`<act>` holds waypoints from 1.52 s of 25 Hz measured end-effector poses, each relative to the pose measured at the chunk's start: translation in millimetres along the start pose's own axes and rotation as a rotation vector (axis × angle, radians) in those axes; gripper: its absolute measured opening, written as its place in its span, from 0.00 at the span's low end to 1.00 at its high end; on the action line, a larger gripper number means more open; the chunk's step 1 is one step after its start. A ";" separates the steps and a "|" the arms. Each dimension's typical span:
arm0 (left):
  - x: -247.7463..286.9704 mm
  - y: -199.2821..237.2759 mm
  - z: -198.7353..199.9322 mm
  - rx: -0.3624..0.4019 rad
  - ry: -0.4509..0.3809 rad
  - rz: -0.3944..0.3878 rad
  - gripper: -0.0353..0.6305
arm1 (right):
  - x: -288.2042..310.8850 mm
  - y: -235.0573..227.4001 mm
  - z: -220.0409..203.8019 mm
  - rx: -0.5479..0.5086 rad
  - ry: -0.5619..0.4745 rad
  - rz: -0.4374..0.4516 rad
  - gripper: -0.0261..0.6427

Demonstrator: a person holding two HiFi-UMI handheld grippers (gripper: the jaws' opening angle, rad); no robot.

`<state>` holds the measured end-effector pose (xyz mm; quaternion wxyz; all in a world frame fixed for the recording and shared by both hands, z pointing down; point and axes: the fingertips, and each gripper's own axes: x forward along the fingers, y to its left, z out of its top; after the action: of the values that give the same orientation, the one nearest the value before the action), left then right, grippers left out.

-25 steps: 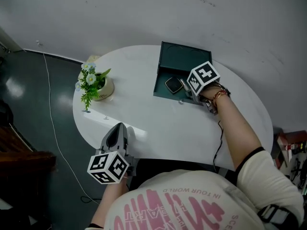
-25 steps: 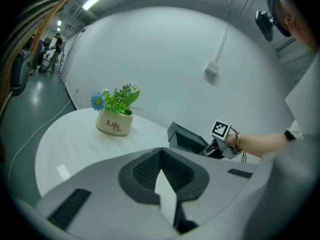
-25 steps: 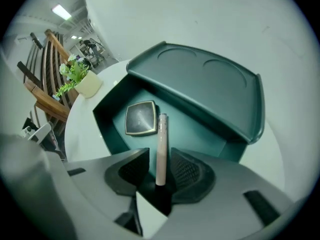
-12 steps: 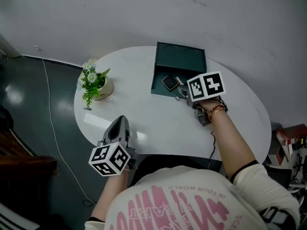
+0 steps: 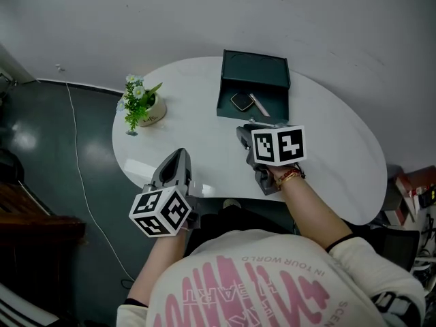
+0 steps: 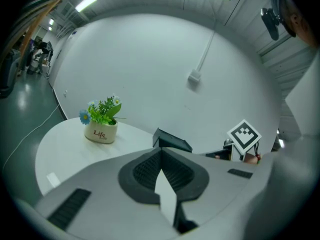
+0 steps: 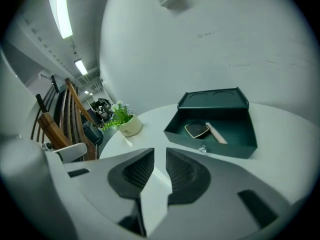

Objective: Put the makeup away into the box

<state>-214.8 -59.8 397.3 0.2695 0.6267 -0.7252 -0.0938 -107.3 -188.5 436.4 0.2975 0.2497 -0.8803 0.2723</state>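
The dark green box (image 5: 253,80) stands open at the far side of the white table (image 5: 197,138). A dark compact (image 5: 240,101) and a pale stick (image 5: 259,105) lie side by side inside it; the right gripper view shows the same box (image 7: 222,101), compact (image 7: 196,130) and stick (image 7: 216,133). My right gripper (image 5: 244,133) hovers just in front of the box, pointing at it. Its jaws (image 7: 160,156) have just been closing, with a narrow gap left and nothing between them. My left gripper (image 5: 178,157) is shut and empty above the table's near edge, far from the box (image 6: 172,141).
A small pot of flowers (image 5: 146,107) stands at the table's left end, also in the left gripper view (image 6: 101,126). A white cable (image 5: 78,155) runs over the dark floor to the left. A wooden chair (image 7: 50,119) stands beyond the table's left end.
My right gripper has pulled back out of the box toward me and risen, uncovering the stick beside the compact. The left gripper has lifted slightly.
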 end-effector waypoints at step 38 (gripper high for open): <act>13.3 -156.2 -42.3 0.123 -0.072 0.036 0.06 | -117.4 -18.8 -11.9 -0.243 -0.300 0.128 0.04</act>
<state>-60.1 -94.8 362.3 0.2059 0.6252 -0.7498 -0.0665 -9.3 -162.1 373.2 0.1730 0.1935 -0.9552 0.1421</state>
